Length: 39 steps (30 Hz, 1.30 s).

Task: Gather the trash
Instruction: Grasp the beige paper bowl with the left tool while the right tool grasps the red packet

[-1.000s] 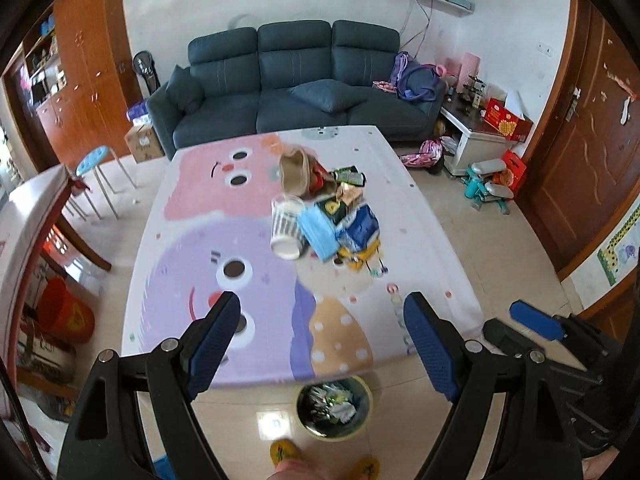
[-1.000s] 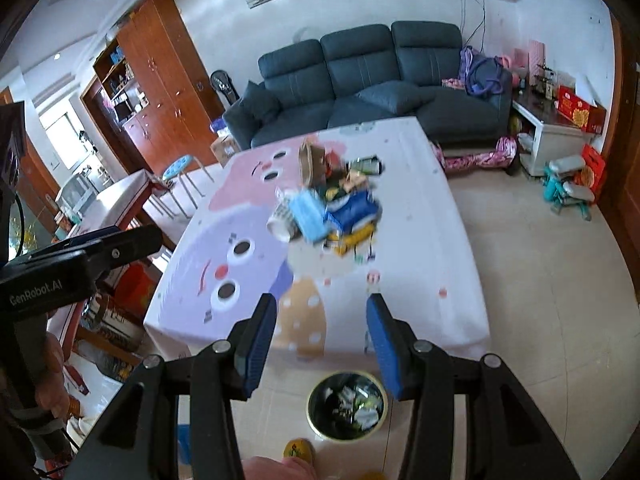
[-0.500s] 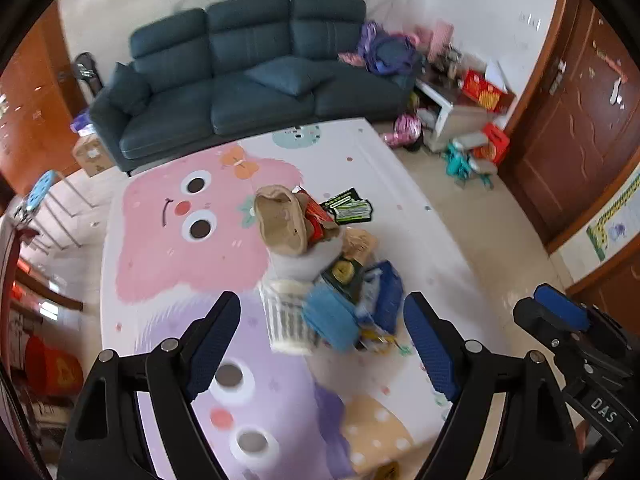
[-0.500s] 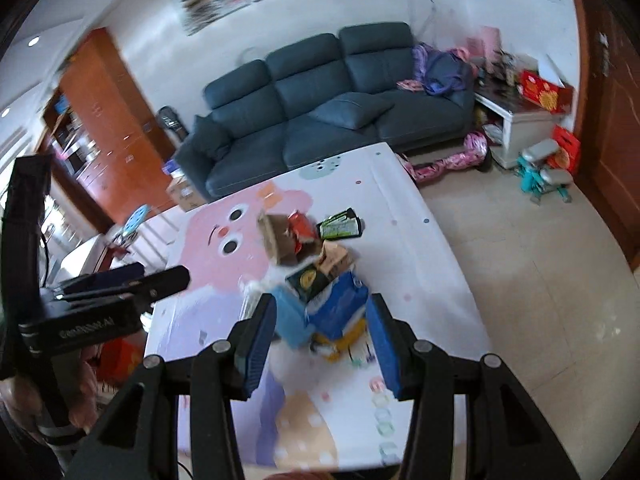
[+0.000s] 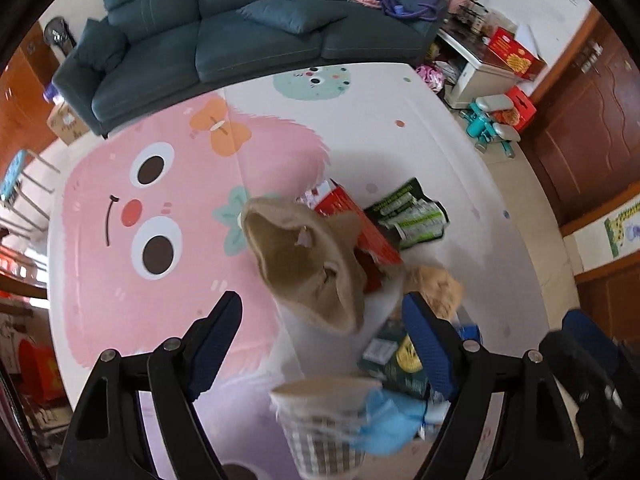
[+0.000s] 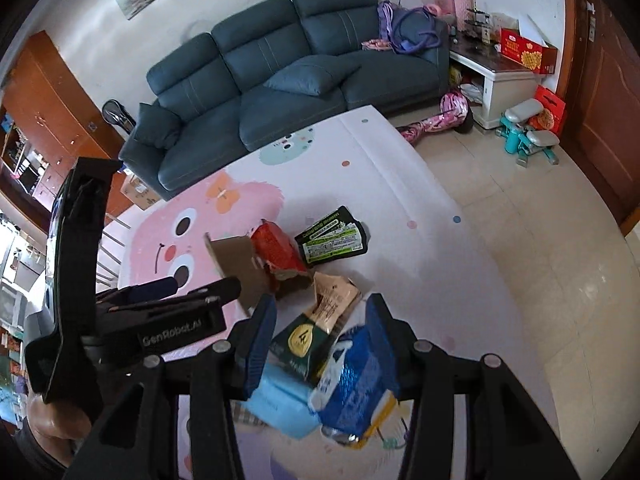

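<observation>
- Left wrist view: looks down steeply along the left gripper [image 5: 322,340] onto the trash pile [image 5: 360,280], close above it, facing the sofa [image 5: 240,28] beyond.
- Right wrist view: set to the right of the pile [image 6: 316,320], higher and tilted less, also facing the sofa [image 6: 280,80].
- Shared: the pile, cartoon table cover [image 5: 160,208], sofa; the left gripper [image 6: 172,312] appears left of the pile.

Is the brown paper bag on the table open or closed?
Open. In the left wrist view the brown paper bag lies tipped on the trash pile with its mouth gaping toward the camera, and its inner walls show.
</observation>
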Motion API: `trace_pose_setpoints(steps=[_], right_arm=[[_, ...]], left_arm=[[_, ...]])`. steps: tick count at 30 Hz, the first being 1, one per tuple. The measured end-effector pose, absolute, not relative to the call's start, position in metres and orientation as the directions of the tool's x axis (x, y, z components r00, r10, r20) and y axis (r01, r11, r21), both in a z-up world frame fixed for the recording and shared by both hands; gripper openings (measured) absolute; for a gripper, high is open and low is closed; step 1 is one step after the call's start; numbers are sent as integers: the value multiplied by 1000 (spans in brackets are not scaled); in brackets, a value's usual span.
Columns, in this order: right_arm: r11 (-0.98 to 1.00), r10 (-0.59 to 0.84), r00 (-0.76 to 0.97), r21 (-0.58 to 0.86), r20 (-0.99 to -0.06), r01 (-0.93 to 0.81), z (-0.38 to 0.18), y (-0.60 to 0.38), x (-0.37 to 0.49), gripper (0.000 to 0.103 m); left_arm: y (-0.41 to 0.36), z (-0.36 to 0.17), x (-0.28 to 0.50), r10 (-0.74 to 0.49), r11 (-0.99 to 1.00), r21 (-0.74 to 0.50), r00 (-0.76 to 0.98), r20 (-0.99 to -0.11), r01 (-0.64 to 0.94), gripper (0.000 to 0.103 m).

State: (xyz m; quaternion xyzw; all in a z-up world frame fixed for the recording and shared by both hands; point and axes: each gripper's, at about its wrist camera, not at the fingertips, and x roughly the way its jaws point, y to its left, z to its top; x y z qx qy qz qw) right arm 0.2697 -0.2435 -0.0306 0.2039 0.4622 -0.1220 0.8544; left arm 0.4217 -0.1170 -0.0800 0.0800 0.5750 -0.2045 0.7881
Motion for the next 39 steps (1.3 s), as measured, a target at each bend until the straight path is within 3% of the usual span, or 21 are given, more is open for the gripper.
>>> trace_pose_setpoints(steps=[2,4,6,7,8,9,28,39], right_arm=[[888,-18,531,231,-847,399,-37,-244,277,47],[889,-17,519,225,-855,400,-42,-243,284,47],[892,-6,513,227,-858,391,-45,-242,290,47],[896,-1,508,225,-861,383,-47,-240,295,47],[899,3,505,224,-863,377,-49,-239,298,47],[904,7,501,220,-865,367,-50,-236,303,47],[977,7,392,91,-920,195,-99,-186,402,47],[987,-154,304,-131,-940,95,-125,-159,423,50]], left_arm=[[-118,-86,432,-244,907,-132,245,-938,399,77],[-119,-93,439,-262,905,-159,221,-940,394,62],[-119,-100,443,-271,903,-180,192,-943,390,38],[-117,-101,444,-280,902,-193,183,-942,387,32],[-113,-103,445,-292,901,-208,178,-940,380,17],[-109,-103,445,-298,902,-213,183,-937,376,13],[-9,-96,456,-333,932,-279,238,-912,232,10],[3,-97,457,-366,924,-321,239,-900,207,10]])
